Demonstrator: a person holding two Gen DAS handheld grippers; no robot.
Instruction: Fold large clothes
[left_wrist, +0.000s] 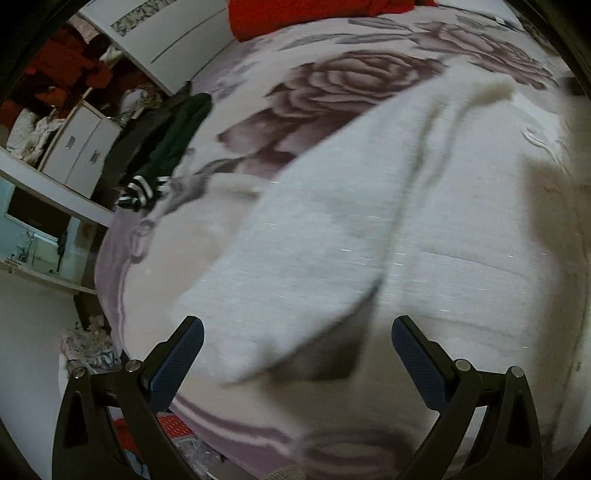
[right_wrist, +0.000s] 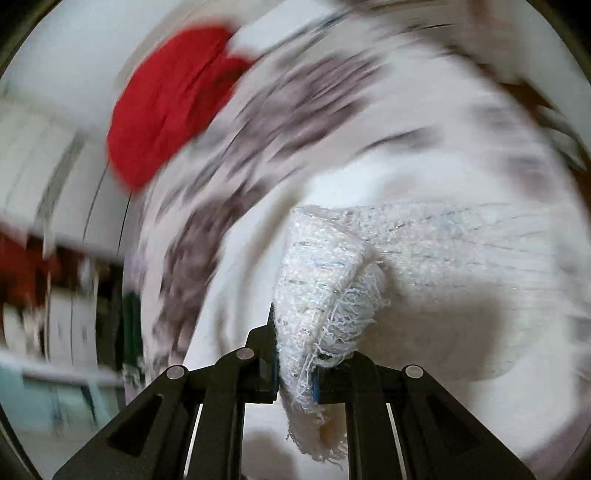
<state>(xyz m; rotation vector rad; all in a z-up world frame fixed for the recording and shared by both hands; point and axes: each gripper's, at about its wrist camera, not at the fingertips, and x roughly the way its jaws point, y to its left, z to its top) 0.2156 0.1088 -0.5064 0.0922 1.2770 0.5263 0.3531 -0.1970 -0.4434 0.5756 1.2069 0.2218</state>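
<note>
The right view is blurred; only there the right gripper (right_wrist: 295, 365) pinches the white fuzzy knitted garment (right_wrist: 325, 280). The left gripper (left_wrist: 297, 354) is spread over this garment (left_wrist: 369, 221) on the rose-patterned blanket (left_wrist: 332, 85).

A white knit sweater (left_wrist: 332, 229) with silvery flecks lies at centre frame on a pale blanket (left_wrist: 332, 81) printed with mauve-brown roses; a red pillow (left_wrist: 295, 14) shows at top, a dark green, black-and-white-striped garment (left_wrist: 162, 155) at left.
</note>
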